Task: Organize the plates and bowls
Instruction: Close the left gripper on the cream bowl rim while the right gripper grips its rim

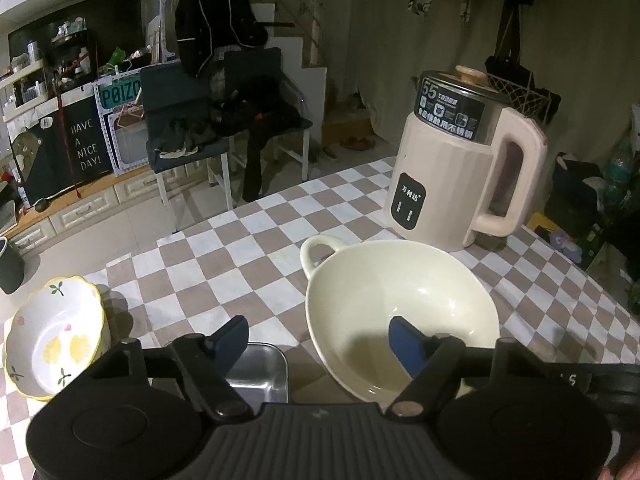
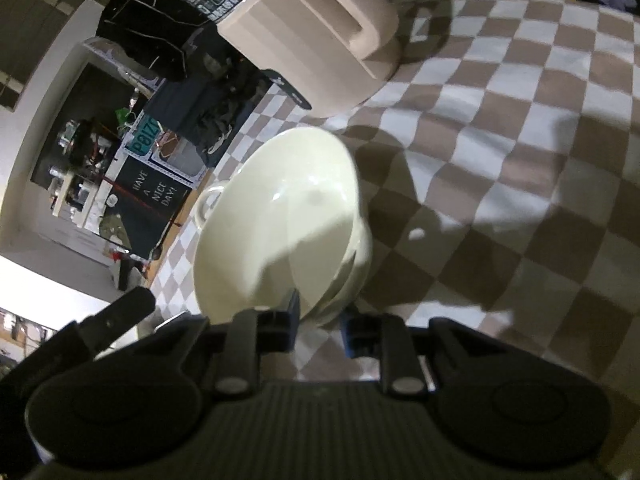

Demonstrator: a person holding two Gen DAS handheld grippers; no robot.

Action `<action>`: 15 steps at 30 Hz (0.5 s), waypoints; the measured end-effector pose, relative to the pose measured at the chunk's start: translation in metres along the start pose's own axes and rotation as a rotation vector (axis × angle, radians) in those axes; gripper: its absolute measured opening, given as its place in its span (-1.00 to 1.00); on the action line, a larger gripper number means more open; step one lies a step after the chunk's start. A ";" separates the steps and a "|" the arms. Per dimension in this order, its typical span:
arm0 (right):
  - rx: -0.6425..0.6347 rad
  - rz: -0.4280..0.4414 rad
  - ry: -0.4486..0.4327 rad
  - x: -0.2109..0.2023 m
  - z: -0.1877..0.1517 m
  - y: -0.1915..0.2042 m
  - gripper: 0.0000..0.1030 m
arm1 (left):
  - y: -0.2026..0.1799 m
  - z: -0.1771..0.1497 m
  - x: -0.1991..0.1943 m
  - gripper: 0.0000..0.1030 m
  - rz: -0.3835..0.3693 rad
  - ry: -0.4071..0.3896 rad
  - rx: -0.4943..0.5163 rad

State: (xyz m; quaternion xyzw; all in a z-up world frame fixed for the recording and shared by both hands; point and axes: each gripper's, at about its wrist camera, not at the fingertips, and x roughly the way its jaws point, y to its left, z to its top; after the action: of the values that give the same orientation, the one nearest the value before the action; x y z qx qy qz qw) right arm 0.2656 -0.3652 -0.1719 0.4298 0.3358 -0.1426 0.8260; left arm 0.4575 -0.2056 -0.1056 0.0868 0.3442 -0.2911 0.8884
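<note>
A large cream bowl (image 1: 400,312) with a loop handle on its far side is seen on the counter (image 1: 240,248), which is covered in a brown-and-white checked cloth. The bowl is tilted, its near rim raised. Behind it, near the far edge, a pale pink kettle (image 1: 460,172) is stood upright with its handle turned to the right.

The left claw (image 1: 320,344) is held partly open. Its right finger is placed inside the bowl and its left finger outside, so that the bowl's near-left rim lies between them; no pressing of the pads on the rim can be made out. Just below the left finger a shiny metal tray (image 1: 260,376) is seen, and further left a white bowl (image 1: 56,332) with a wavy yellow rim and painted lemons is set near the counter's corner.

The right claw (image 2: 320,320) is nearly closed on the near edge of the cream bowl (image 2: 280,216), with one finger inside the rim and the other beneath it.
</note>
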 end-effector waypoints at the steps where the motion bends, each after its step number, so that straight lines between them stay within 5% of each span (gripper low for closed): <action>1: -0.005 -0.009 -0.009 0.001 0.002 -0.002 -0.55 | 0.000 0.000 0.001 0.44 -0.003 0.001 -0.001; 15: -0.004 -0.086 -0.127 -0.009 0.030 -0.030 -0.70 | 0.014 0.001 0.014 0.17 -0.044 0.030 -0.035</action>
State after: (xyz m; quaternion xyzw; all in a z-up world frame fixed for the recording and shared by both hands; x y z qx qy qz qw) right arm 0.2564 -0.4077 -0.1715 0.4034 0.3010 -0.2042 0.8396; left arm 0.4746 -0.2009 -0.1144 0.0681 0.3646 -0.3032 0.8778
